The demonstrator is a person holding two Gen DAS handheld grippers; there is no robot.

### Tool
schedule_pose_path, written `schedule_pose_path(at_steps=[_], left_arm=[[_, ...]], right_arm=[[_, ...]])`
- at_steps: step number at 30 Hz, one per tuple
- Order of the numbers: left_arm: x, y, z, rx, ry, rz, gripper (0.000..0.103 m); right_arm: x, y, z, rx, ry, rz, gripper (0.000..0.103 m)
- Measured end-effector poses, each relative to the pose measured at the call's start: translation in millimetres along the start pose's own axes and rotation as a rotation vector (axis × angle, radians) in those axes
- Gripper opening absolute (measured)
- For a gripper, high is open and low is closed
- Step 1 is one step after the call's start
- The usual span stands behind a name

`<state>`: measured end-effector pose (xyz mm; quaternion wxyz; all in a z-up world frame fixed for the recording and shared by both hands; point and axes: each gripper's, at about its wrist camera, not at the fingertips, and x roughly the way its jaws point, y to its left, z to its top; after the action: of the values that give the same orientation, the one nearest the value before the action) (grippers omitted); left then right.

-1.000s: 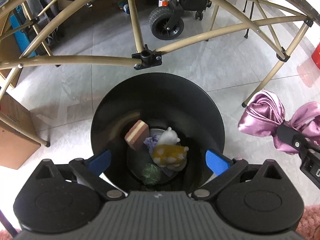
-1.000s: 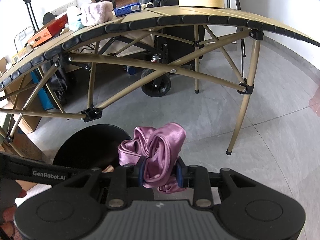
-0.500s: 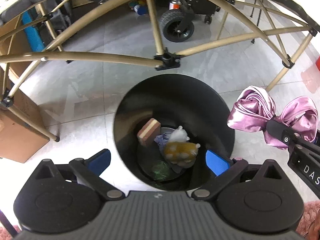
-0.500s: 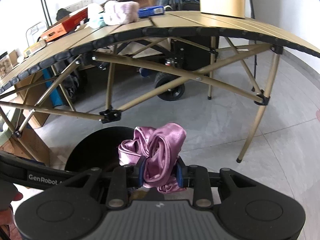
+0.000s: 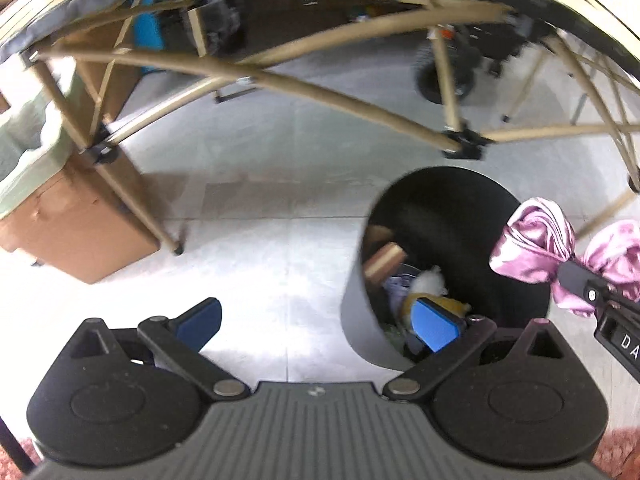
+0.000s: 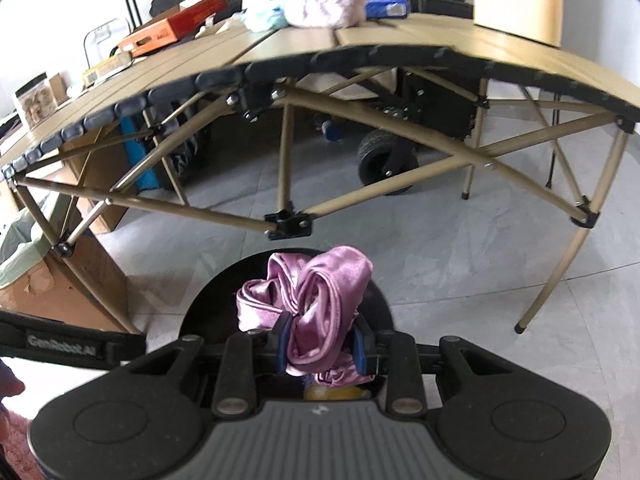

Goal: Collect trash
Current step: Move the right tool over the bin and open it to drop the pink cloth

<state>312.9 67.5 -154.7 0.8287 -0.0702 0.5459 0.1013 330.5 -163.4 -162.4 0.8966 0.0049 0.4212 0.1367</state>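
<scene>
Left of the round black trash bin [image 5: 362, 312], the left gripper [image 5: 318, 322] hung with its blue-padded jaws spread apart and empty above the grey floor tiles. Over the bin's mouth, the right gripper [image 6: 322, 346] was clamped on a crumpled purple satin cloth [image 6: 308, 296].

The grey tiled floor [image 6: 460, 248] carries a black round bin [image 5: 360, 320], a brown cardboard box [image 5: 76, 232] and the folding surface [image 6: 400, 44]. That surface holds a red box [image 6: 176, 28] and a pink fluffy item [image 6: 326, 0].
</scene>
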Motion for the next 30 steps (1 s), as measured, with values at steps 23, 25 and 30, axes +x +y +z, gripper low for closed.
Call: schedule_pose_path(at_steps=[23,25,30], left_arm=[[3,28,9,-0.038,-0.035,0.11,0.102],[5,29,9,-0.038,-0.031,0.111,0.102],[5,27,8,-0.035,-0.03,0.109,0.102]], right_arm=[[87,43,-13,0.018,0.285,0.023,0.03],[90,44,-15,0.013,0.298,0.016,0.031],[97,40,-16,0.029,0.321,-0.007,0.033]])
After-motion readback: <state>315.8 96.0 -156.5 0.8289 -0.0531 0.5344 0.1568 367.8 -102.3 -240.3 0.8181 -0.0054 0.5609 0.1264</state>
